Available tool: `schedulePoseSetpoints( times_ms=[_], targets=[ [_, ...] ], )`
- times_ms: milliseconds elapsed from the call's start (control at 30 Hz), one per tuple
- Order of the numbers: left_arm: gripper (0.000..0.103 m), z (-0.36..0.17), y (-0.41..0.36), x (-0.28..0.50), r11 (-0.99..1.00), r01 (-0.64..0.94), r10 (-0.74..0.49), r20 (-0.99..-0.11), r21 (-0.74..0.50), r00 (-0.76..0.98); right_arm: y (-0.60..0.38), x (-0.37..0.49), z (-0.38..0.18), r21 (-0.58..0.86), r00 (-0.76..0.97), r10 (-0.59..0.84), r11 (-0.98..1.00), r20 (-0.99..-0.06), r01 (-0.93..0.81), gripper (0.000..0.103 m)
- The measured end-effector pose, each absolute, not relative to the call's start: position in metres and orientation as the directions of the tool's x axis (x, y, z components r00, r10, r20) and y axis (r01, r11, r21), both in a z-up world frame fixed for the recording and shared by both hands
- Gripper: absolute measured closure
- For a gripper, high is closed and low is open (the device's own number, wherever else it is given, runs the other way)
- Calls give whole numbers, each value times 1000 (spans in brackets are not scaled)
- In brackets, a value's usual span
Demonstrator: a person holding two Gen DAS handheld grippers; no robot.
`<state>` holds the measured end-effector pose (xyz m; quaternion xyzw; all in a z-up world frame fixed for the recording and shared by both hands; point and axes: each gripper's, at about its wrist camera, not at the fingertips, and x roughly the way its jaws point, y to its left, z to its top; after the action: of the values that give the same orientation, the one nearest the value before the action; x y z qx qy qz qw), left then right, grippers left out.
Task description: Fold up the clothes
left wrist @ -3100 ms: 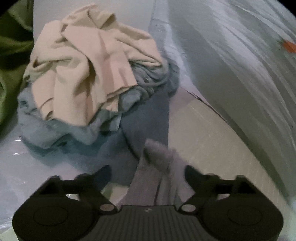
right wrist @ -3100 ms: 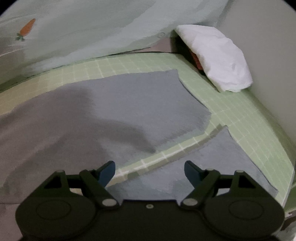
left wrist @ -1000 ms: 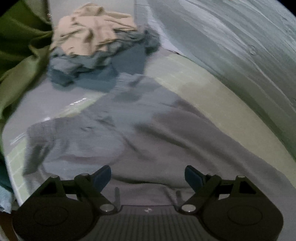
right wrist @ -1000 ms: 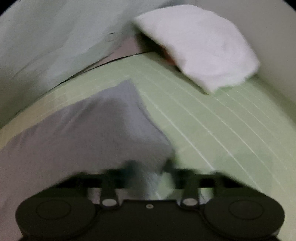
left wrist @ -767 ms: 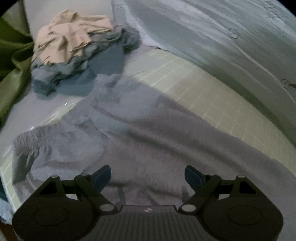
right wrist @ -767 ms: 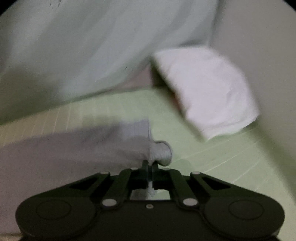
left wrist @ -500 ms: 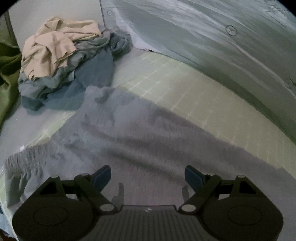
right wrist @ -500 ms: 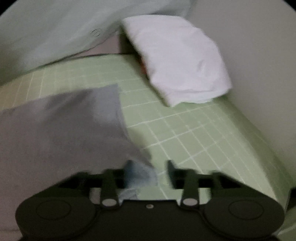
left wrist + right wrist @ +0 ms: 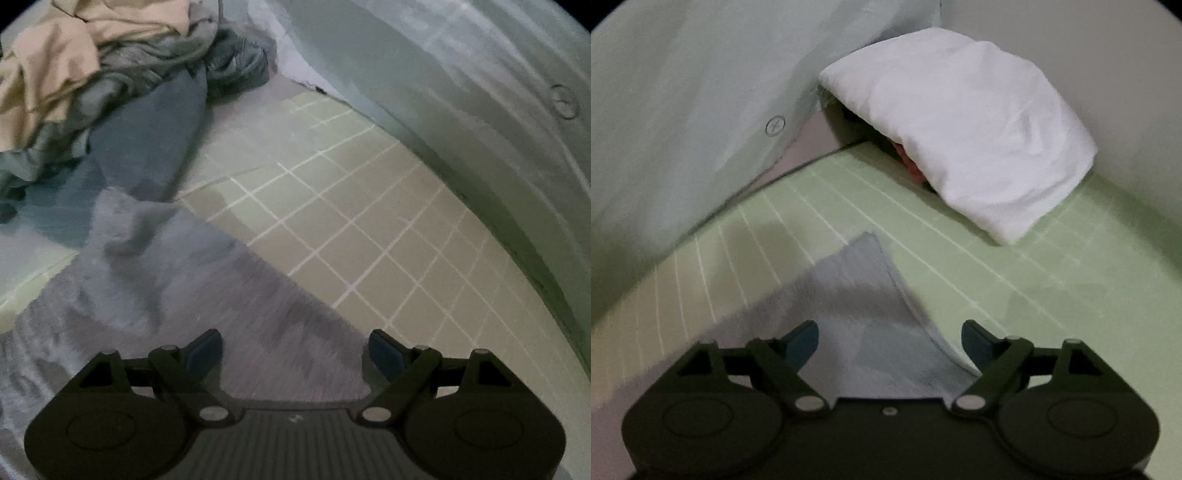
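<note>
The left tool (image 9: pixel 295 347) stands apart over the grey garment (image 9: pixel 192 295), which lies on the green checked bed sheet (image 9: pixel 388 221); only this view shows the clothes pile (image 9: pixel 96 81). The right tool (image 9: pixel 890 339) is opening over a garment corner; only there is the white pillow (image 9: pixel 967 136), hiding something pink. No legible writing.

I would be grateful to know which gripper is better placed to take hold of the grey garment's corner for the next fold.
The right. The right gripper, jaws opening, has the grey garment's pointed corner lying loose between its fingers. The open left gripper hangs over the cloth's flat middle, no corner within its fingers.
</note>
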<state>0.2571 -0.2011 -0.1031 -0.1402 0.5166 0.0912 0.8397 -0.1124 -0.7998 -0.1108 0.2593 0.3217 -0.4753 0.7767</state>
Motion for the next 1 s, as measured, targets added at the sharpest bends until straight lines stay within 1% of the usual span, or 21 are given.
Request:
schedulePoseSetpoints(
  times_ms=[67,167,233,267,300,333,367,400,467,500,633,767,800,833,867,900,933,967,1000],
  targets=[
    [19,-109,-204,264,940,-313,20,-898,-133,440,-806,-100,-115,118,346,-574,397,-742,910,16],
    [34,-112,-208,271,946,-312,64,-895,-86,442,-821,-78,-125,87,316,-575,389,-755,917,16],
    [61,-111,-207,275,944,-326,101,-890,-56,445,-833,-68,-131,72,287,-574,368,-766,927,16],
    [70,-110,-206,276,940,-337,111,-889,-51,445,-837,-67,-133,82,291,-571,363,-767,928,17],
    [93,-110,-203,277,936,-349,115,-888,-54,445,-841,-65,-135,91,294,-568,358,-768,929,22],
    [102,-110,-201,278,931,-360,113,-887,-62,447,-844,-63,-137,100,298,-565,354,-769,930,30],
    [102,-110,-197,279,926,-369,103,-886,-81,453,-847,-62,-139,102,298,-568,351,-768,931,48],
    [102,-110,-194,280,921,-377,92,-884,-99,459,-847,-59,-139,80,289,-584,357,-759,931,73],
    [103,-109,-188,281,912,-387,75,-876,-133,477,-847,-53,-140,25,285,-598,405,-749,914,102],
    [103,-104,-187,281,914,-379,74,-862,-142,502,-849,-52,-139,26,305,-595,431,-743,902,103],
    [103,-77,-176,282,910,-361,68,-788,-202,612,-857,-51,-125,-55,311,-648,479,-695,876,103],
    [101,-72,-178,290,917,-331,55,-755,-220,653,-867,-52,-118,-44,331,-650,489,-684,871,103],
    [93,-73,-180,292,920,-326,51,-756,-219,653,-867,-50,-119,-38,340,-641,500,-688,865,102],
    [69,-74,-184,294,922,-320,42,-765,-219,642,-867,-49,-119,-34,347,-634,508,-691,861,101],
    [55,-74,-187,294,924,-313,33,-770,-220,638,-864,-47,-119,-39,345,-637,508,-690,860,78],
    [30,-72,-191,290,928,-301,28,-762,-221,647,-861,-46,-118,-46,340,-644,504,-686,862,41],
    [19,-69,-195,282,936,-283,30,-752,-210,658,-856,-47,-115,-55,331,-661,492,-673,869,27],
    [18,-66,-199,275,944,-265,32,-743,-198,669,-849,-51,-111,-52,340,-671,492,-659,869,16],
    [18,-62,-202,268,951,-247,33,-733,-186,680,-842,-55,-107,-49,348,-680,492,-645,869,15]
  ],
)
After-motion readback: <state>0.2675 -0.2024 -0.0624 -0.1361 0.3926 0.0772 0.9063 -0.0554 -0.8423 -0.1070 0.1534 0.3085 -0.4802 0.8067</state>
